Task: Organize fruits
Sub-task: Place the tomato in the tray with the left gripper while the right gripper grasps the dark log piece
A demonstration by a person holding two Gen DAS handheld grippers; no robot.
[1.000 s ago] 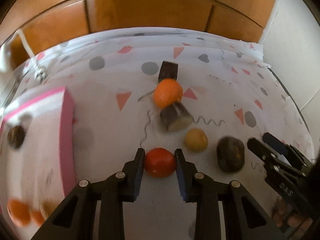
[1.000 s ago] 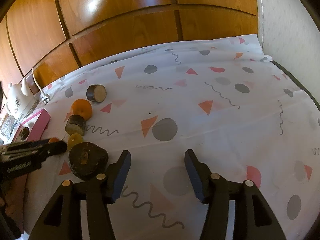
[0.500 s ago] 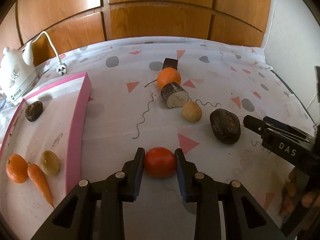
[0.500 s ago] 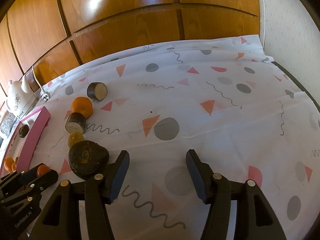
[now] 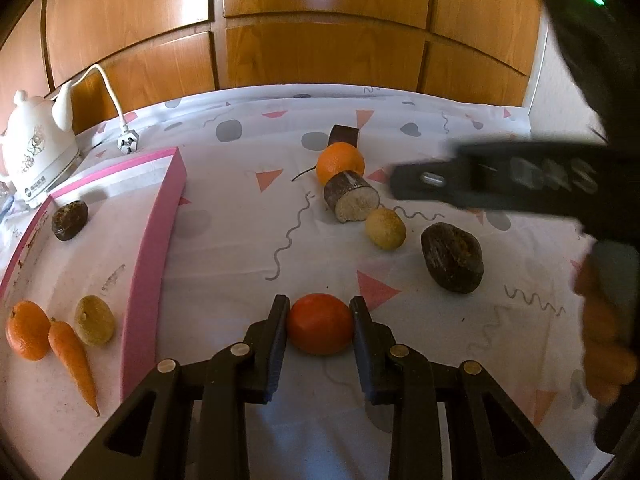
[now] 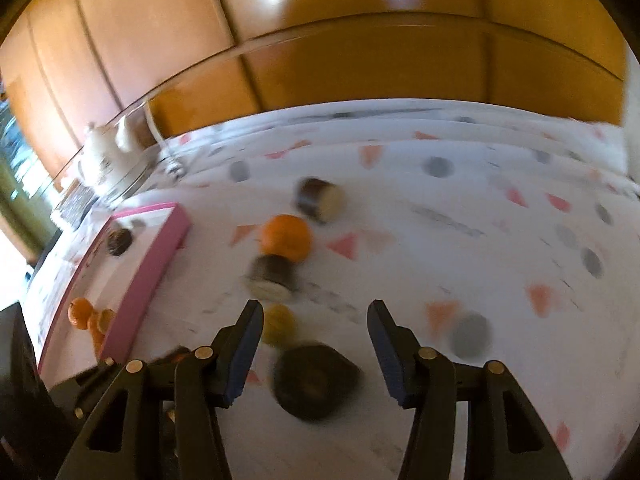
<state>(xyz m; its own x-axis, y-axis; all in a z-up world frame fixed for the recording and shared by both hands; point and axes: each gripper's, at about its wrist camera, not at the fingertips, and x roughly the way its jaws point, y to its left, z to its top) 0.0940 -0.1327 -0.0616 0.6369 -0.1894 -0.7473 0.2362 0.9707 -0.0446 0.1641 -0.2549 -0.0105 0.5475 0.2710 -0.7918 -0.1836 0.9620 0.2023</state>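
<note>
My left gripper [image 5: 320, 312] is shut on a red-orange round fruit [image 5: 320, 324], held low over the patterned cloth, right of the pink-rimmed tray [image 5: 152, 264]. In the tray lie an orange [image 5: 26, 330], a carrot [image 5: 72, 356], a yellowish fruit [image 5: 94, 320] and a dark fruit [image 5: 70, 220]. My right gripper [image 6: 316, 312] hangs over a dark brown fruit [image 6: 316, 384], which sits between its fingers untouched while the jaws are closing. The right wrist view is blurred. Beyond lie a yellow fruit [image 5: 385, 228], a cut brown piece [image 5: 352, 200] and an orange [image 5: 340, 162].
A white kettle [image 5: 36, 152] with a cord and plug [image 5: 128, 144] stands at the back left. A second cut dark piece [image 5: 343, 135] lies behind the orange. Wooden panels close the far side. A person's hand [image 5: 604, 344] holds the right gripper at the right edge.
The right gripper has swung left, so the dark brown fruit now sits between its fingers, and its jaws have narrowed a little. The left gripper shifted early with its fruit, then kept still.
</note>
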